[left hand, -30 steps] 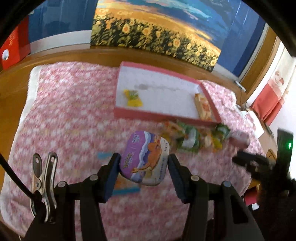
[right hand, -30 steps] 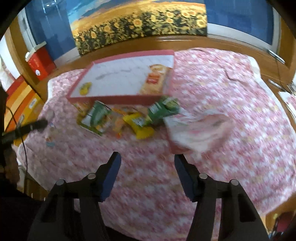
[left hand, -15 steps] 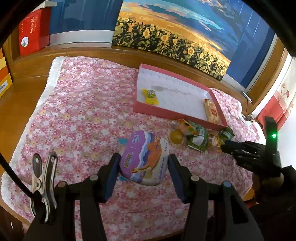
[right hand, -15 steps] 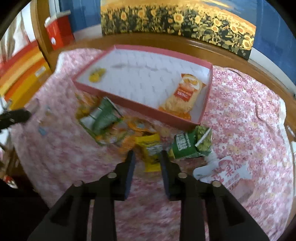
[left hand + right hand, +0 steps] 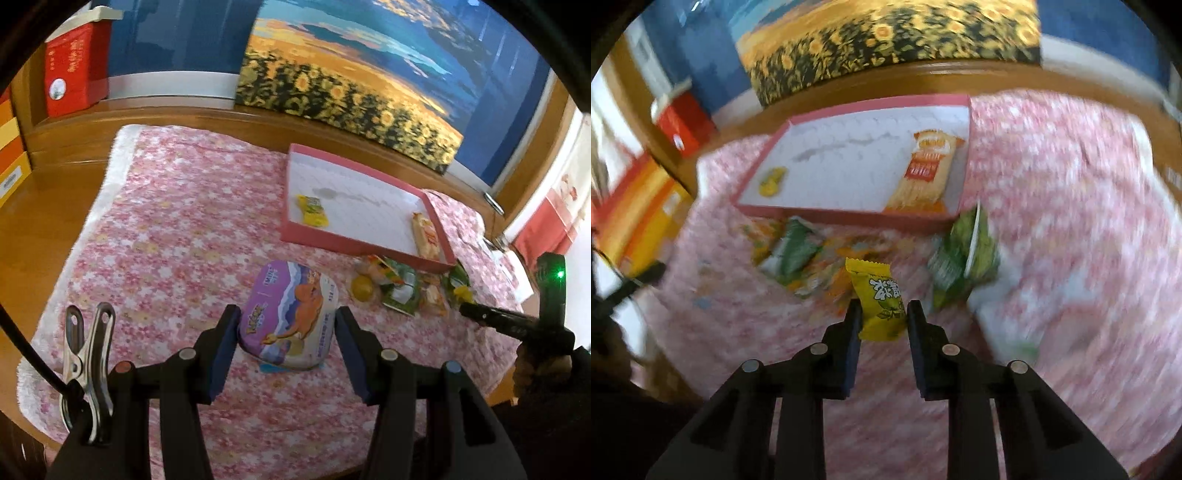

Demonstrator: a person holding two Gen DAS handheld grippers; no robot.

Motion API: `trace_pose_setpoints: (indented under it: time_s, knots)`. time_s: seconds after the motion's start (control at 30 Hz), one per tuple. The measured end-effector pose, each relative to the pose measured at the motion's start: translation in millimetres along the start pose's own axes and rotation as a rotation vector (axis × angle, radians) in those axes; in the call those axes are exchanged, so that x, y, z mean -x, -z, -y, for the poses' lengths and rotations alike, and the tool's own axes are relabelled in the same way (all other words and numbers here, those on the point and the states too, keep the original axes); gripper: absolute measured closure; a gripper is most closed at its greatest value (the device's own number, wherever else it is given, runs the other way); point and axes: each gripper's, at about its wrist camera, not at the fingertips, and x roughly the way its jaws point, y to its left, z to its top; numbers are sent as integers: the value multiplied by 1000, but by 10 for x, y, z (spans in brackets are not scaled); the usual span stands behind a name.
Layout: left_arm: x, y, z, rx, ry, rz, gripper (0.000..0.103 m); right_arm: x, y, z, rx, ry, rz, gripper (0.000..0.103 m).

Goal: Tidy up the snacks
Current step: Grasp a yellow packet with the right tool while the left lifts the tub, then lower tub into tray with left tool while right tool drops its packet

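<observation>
Right gripper (image 5: 882, 308) has just squeezed in, pinching a yellow snack (image 5: 881, 301) near the pink tray (image 5: 849, 218); left gripper (image 5: 286, 321) pinches a purple pack (image 5: 291, 314).

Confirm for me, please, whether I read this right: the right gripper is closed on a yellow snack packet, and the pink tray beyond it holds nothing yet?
Not quite. The right gripper has just closed on the yellow snack packet, but the pink tray is not empty: the right wrist view shows an orange packet and a small yellow packet inside it.
</observation>
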Motion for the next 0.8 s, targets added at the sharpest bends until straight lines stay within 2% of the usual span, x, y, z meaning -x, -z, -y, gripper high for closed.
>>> trace_pose_setpoints:
  time_s: [0.1, 0.17, 0.27, 0.47, 0.57, 0.8]
  knots:
    - [-87, 27, 46, -14, 20, -17, 48, 84, 186, -30, -74, -40, 37, 78]
    - [-116, 4, 77, -17, 30, -13, 48, 204, 240, -125, -38, -19, 97, 78]
    - [-40, -116, 187, -53, 42, 22, 48, 464, 122, -166, -26, 7, 204, 78]
    - [277, -525, 410, -108, 31, 117, 48, 815, -251, -286, -42, 8, 308, 78]
    - [282, -592, 485, -137, 29, 137, 48, 856, -339, -323, -51, -24, 332, 78]
    - [125, -672, 564, -187, 18, 117, 48, 773, -365, -252, -94, -35, 312, 78]
